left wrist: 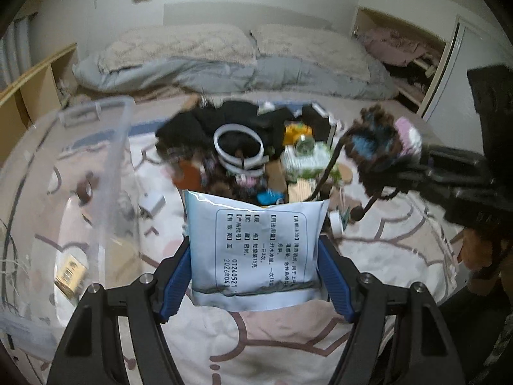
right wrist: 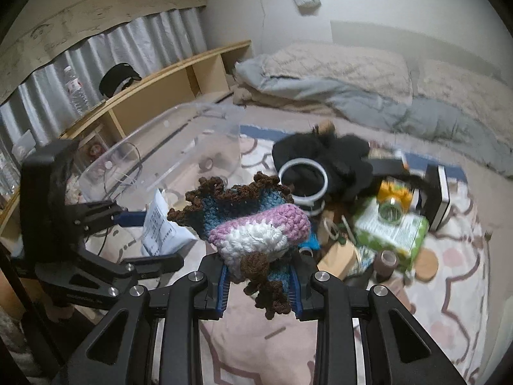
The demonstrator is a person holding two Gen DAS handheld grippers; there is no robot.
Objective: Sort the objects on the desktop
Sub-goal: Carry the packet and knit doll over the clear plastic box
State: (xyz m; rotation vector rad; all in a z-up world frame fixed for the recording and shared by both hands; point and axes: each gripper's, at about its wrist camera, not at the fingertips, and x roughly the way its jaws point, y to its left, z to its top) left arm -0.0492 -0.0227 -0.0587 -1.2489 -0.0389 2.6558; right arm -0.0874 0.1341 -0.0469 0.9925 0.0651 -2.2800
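Observation:
My left gripper (left wrist: 255, 276) is shut on a white printed sachet (left wrist: 253, 243), held upright between the blue pads above the patterned blanket; the sachet (right wrist: 162, 227) and left gripper (right wrist: 150, 237) also show at the left of the right wrist view. My right gripper (right wrist: 259, 285) is shut on a crocheted piece (right wrist: 253, 224) of brown, blue, pink and white yarn, lifted off the bed. That crocheted piece (left wrist: 381, 144) hangs at the right of the left wrist view, with a dark cord trailing down. A pile of mixed objects (left wrist: 256, 154) lies ahead.
A clear plastic bin (left wrist: 73, 199) stands at the left, holding a tape roll (left wrist: 85, 189) and small items. The pile includes white rings (right wrist: 303, 179), black cloth (right wrist: 333, 157), a green box (right wrist: 391, 227) and a jar (right wrist: 389, 213). Pillows and a grey quilt (left wrist: 224, 73) lie behind.

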